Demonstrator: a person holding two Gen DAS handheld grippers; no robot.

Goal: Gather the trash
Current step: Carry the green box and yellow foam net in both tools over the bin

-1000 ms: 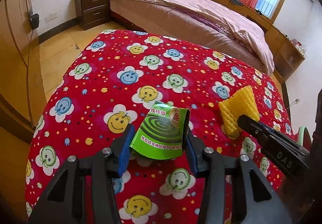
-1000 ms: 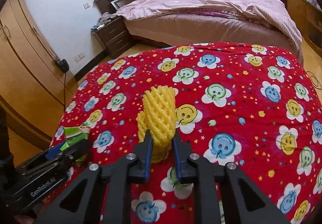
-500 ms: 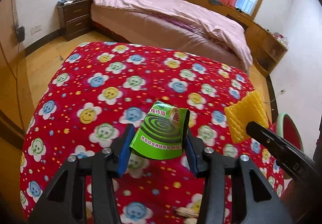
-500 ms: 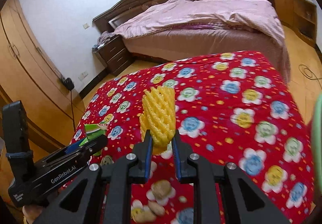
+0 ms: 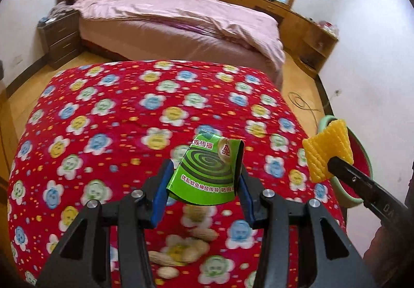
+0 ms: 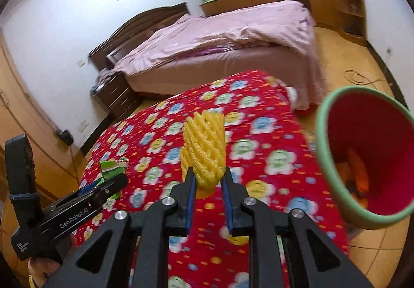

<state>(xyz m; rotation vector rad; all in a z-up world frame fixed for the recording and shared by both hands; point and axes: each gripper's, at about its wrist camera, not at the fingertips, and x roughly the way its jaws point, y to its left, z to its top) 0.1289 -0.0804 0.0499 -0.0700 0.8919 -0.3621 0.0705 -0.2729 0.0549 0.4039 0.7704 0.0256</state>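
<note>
My left gripper [image 5: 204,184] is shut on a green mosquito-coil box [image 5: 207,171] and holds it above the red flowered tablecloth [image 5: 116,119]. My right gripper [image 6: 207,181] is shut on a yellow foam fruit net [image 6: 203,148], also held above the cloth. The net also shows at the right of the left wrist view [image 5: 327,150], and the box at the left of the right wrist view [image 6: 112,168]. A red bin with a green rim [image 6: 333,184] stands off the table's right edge, with orange scraps inside; it also shows in the left wrist view [image 5: 361,156].
Several peanut shells [image 5: 186,251] lie on the cloth near the front edge. A bed with a pink cover [image 5: 181,21] stands beyond the table, a dark nightstand [image 5: 59,36] to its left. A cable [image 6: 359,78] lies on the wooden floor.
Both grippers have lifted with their loads and swung right. The bin has come into view close on the right, and peanut shells now show under the left gripper.
</note>
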